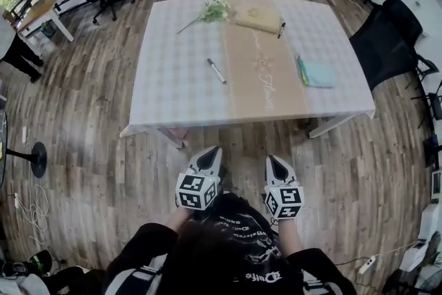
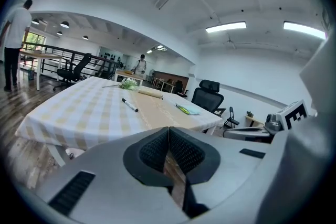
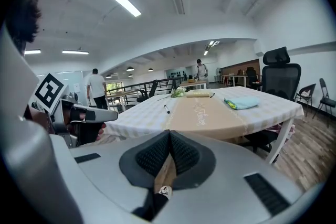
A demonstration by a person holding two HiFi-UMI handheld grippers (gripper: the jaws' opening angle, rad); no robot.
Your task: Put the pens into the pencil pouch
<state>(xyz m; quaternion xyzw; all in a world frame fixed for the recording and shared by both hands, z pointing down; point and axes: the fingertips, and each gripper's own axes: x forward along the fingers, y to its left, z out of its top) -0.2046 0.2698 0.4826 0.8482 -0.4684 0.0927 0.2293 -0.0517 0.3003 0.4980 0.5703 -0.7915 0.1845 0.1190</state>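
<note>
pen (image 1: pixel 216 70) lies loose mid-table; a second pen (image 1: pixel 281 30) rests against the tan pouch (image 1: pixel 259 18) at the far edge. left gripper (image 1: pixel 210 158) and right gripper (image 1: pixel 276 164) are short of the table (image 1: pixel 173 86), jaws closed and empty, probably because nothing is in reach.

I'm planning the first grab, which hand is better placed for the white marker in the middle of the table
Left, probably. The left gripper lines up almost straight with the marker; the right gripper sits off to its side. Both are shut.
</note>
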